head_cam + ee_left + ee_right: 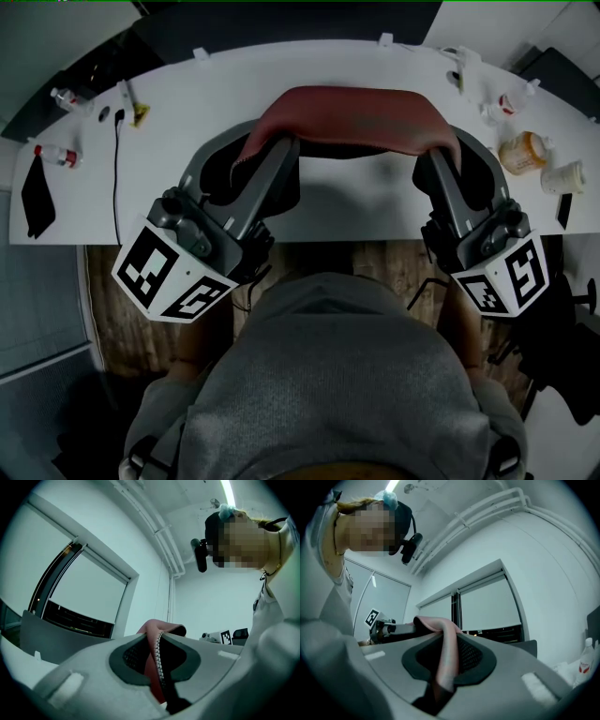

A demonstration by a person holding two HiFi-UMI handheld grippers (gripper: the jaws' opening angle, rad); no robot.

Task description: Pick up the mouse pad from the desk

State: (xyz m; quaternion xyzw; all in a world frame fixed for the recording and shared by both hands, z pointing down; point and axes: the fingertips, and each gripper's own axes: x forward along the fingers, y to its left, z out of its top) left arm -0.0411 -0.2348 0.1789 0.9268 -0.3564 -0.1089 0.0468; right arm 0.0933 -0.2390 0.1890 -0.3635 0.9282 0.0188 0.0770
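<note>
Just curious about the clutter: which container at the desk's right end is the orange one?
The orange bottle, the only see-through coloured one there; the tub just right of it in the head view is plain white.

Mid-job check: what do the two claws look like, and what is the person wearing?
The left claw and right claw are grey-bodied with long dark fingers. Each carries a white cube with black square markers, left and right. Inside the jaws, dark dimpled pads sit in pale grey shells. The person wears a grey top.
</note>
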